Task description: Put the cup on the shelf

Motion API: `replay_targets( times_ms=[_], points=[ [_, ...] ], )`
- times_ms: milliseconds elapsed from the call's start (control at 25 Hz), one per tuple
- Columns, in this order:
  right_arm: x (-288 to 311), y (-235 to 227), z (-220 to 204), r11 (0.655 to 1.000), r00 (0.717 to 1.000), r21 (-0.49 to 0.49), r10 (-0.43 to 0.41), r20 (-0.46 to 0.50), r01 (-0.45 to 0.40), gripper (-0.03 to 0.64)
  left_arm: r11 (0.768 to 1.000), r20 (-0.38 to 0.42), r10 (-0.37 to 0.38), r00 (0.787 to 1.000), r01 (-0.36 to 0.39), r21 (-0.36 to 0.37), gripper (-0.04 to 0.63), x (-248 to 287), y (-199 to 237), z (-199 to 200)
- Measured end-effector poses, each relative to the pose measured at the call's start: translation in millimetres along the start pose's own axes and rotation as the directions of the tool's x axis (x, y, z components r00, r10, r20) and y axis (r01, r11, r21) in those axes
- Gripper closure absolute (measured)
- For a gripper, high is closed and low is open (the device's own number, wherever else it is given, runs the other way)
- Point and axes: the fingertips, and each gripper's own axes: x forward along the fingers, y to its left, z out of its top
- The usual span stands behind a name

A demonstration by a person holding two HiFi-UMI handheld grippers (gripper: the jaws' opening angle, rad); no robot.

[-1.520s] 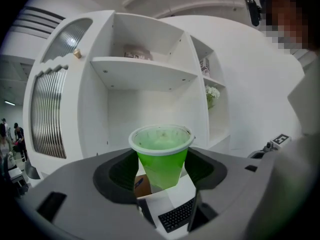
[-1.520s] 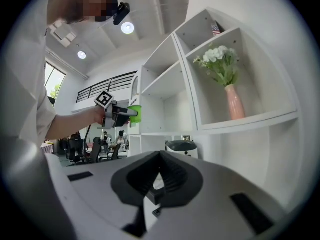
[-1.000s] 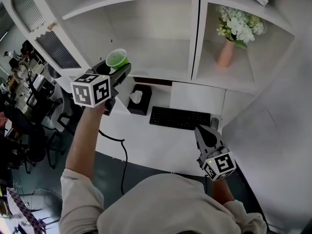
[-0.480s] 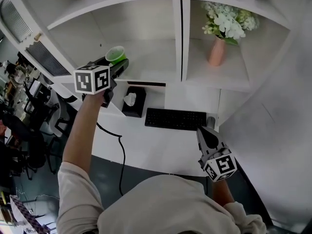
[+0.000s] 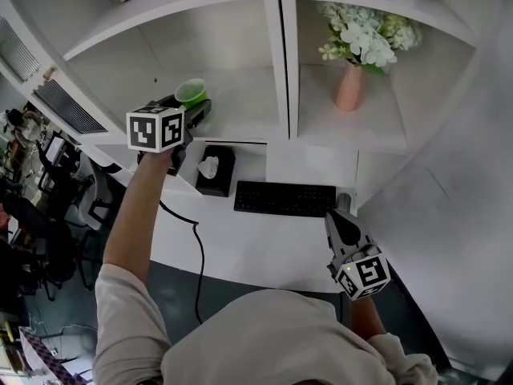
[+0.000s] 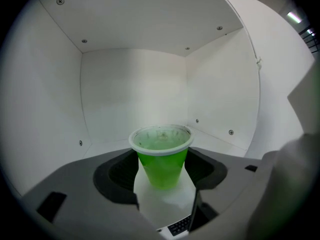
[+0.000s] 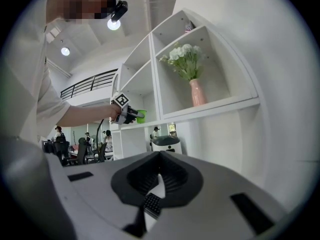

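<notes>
Head view showed the left hand-held gripper (image 5: 193,109) raised to the left compartment of the shelf (image 5: 240,127), carrying the green cup (image 5: 191,92) upright. Compared with a second earlier, the cup had drawn closer to the shelf's upright divider and sat further over the shelf board, so the carry had reached the mouth of the compartment. The grip itself had not changed: in the left gripper view the jaws stood wide on either side of the cup's lower body, pressing on it, with the white compartment walls and floor directly ahead. Whether the cup's base already touched the shelf board could not be told from any view.

The right hand-held gripper (image 5: 339,216) had stayed low above the surface (image 5: 256,243), near the end of the keyboard (image 5: 284,200). Its jaws were drawn together on nothing.

Judged from this, the task was nearly complete. What remained was to lower the cup until it stood on the board, then release it and draw the hand-held gripper back without tipping it. A tissue box (image 5: 214,169) stood on the surface below, and a pink vase of flowers (image 5: 349,87) occupied the neighbouring compartment, well clear of the cup.
</notes>
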Motion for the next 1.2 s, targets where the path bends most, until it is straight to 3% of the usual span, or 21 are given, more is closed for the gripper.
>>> replay_targets(
  times_ms=[480,1000,1200],
  points=[
    [6,-12,-4,1.000,1.000,0.008,0.000,-0.008,0.000,0.612,0.999,-0.053,0.013,0.999,-0.011,0.041,0.304,16,0,-7],
    [11,-11,-5,1.000,1.000,0.010,0.010,-0.010,-0.010,0.612,0.999,-0.077,0.015,0.997,-0.012,0.031,0.293,17,5,-12],
    [10,-12,-3,1.000,1.000,0.006,0.006,-0.009,-0.006,0.612,0.999,-0.088,0.019,0.996,-0.016,0.035,0.256,18,7,-14]
  ],
)
